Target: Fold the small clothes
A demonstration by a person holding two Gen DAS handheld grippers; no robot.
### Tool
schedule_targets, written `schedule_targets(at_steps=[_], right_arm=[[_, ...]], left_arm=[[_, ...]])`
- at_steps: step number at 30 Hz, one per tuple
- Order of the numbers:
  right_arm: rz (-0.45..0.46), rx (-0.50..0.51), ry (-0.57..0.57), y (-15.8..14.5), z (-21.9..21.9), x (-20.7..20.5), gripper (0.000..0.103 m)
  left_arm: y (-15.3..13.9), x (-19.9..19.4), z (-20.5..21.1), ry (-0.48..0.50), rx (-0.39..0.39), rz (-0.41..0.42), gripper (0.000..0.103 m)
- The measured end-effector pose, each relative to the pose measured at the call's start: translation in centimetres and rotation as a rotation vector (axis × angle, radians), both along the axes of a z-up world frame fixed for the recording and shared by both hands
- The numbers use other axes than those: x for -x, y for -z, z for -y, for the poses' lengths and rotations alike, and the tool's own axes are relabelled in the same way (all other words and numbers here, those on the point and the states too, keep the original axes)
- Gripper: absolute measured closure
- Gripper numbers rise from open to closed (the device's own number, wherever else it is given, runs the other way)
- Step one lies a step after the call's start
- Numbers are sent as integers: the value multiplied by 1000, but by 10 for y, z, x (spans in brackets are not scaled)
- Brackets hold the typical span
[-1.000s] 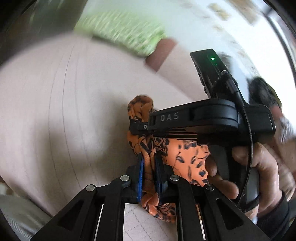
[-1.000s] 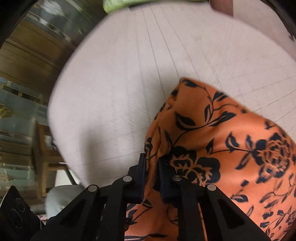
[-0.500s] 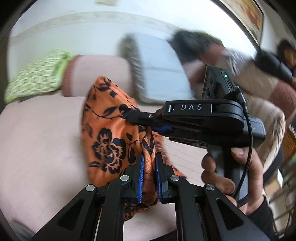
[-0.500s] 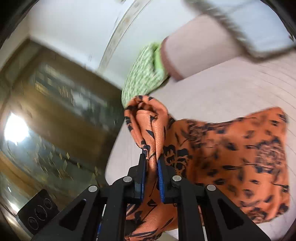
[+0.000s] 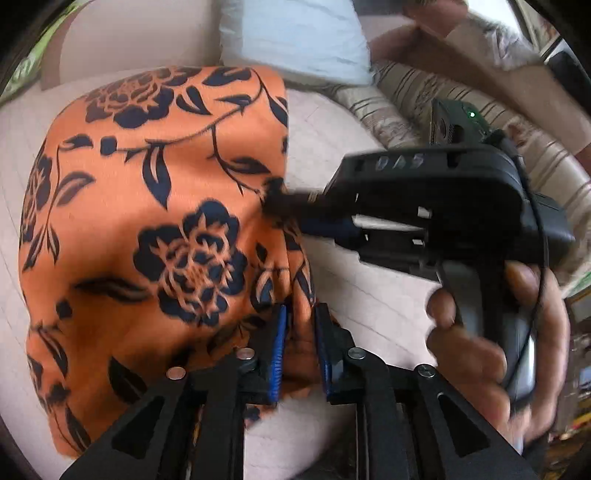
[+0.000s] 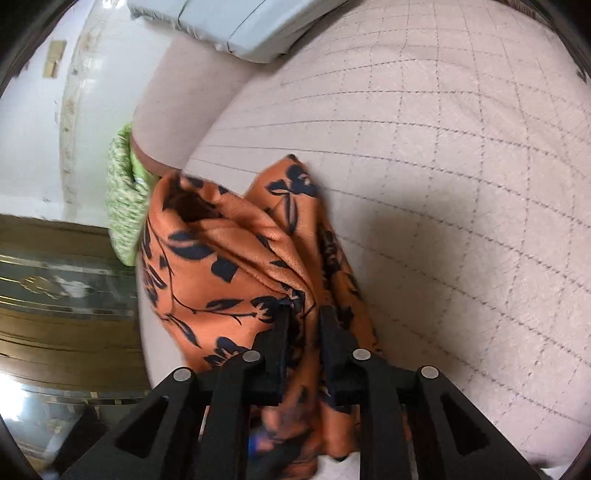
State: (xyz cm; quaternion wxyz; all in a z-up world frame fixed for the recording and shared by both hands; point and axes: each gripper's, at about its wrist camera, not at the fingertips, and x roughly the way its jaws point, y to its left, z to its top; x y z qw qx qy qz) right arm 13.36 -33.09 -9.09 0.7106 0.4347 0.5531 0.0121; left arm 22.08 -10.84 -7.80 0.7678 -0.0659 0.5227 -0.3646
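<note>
**Midway: cloth pinched at two points, fold not yet laid**

Clearly, both claws are clamped on fabric. The left claw (image 5: pixel 300 343) has its blue pads pressed against a bunched edge of the orange flowered cloth (image 5: pixel 155 206), with a thin wad of material squeezed between them. The right claw (image 6: pixel 302 332) grips another gathered part of the same cloth (image 6: pixel 229 258); in the left wrist view its tips (image 5: pixel 284 206) bite the cloth's edge just above and beside the left claw's hold, so the two grips sit close together. The right hand (image 5: pixel 491 332) wraps the handle.

Outward from the claws, the cloth spreads as a broad sheet over the quilted pink bed (image 6: pixel 443 166), part of it lying on the cover and part lifted and puckered toward the grips. A pale blue pillow (image 6: pixel 236 26) and a green patterned cushion (image 6: pixel 123 206) lie at the far edge.

As a judgement, the fold is under way, not finished: the edges look gathered together, but the cloth is still rumpled and held. Left to do: lay it down flat, smooth it, let go, and probably fold again.
</note>
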Motion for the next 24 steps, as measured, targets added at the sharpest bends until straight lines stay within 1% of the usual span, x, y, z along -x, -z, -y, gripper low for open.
schedule_targets(at_steps=[1, 2, 3, 4, 5, 6, 8, 9, 10, 11, 12, 13, 14, 15, 16, 17, 18, 19, 21, 22, 24], right_arm=[[23, 1, 4, -5, 3, 2, 81], [47, 30, 6, -13, 5, 1, 78], [70, 68, 6, -23, 6, 3, 72], [100, 94, 9, -33, 7, 5, 66], [145, 99, 18, -41, 8, 7, 64], [189, 88, 21, -50, 7, 8, 63], [272, 52, 12, -63, 0, 5, 62], [290, 60, 1, -68, -4, 1, 55], [289, 76, -16, -75, -11, -7, 50], [273, 89, -30, -78, -10, -10, 49], [242, 110, -55, -81, -14, -20, 49], [197, 152, -109, -81, -20, -38, 49], [182, 192, -155, -80, -25, -54, 50], [179, 242, -184, -76, -28, -68, 56], [163, 290, -196, -68, -27, -75, 71], [114, 303, -197, -55, -25, -80, 85], [102, 290, -196, -43, -22, -80, 94], [108, 295, -188, -32, -20, -77, 94], [38, 311, -162, -11, -14, -80, 94], [24, 324, -146, -3, -10, -88, 94], [7, 342, -152, 2, -9, -94, 94]], left_arm=[[-5, 2, -6, 2, 18, 10, 78], [-12, 6, -16, -2, 42, 21, 72], [-22, 14, -28, -8, 73, 42, 65], [-29, 19, -36, -16, 86, 64, 62], [-36, 23, -43, -34, 88, 91, 57], [-42, 25, -48, -62, 67, 122, 55], [-43, 25, -52, -79, 27, 138, 56], [-40, 16, -48, -95, -5, 127, 56], [-36, 7, -46, -96, -20, 107, 56], [-32, 5, -38, -81, -37, 84, 56], [-27, -5, -28, -66, -59, 78, 56], [-20, -14, -21, -60, -86, 83, 56], [-15, -15, -12, -55, -129, 88, 58], [-5, -15, 1, -46, -181, 81, 60], [4, -16, 9, -35, -226, 70, 64], [11, -16, 14, -33, -266, 65, 70], [20, -14, 21, -35, -298, 66, 71], [24, -13, 23, -33, -295, 68, 71], [27, -9, 29, -31, -293, 86, 71], [26, -6, 33, -26, -305, 94, 71], [21, -1, 35, -13, -312, 88, 71]])
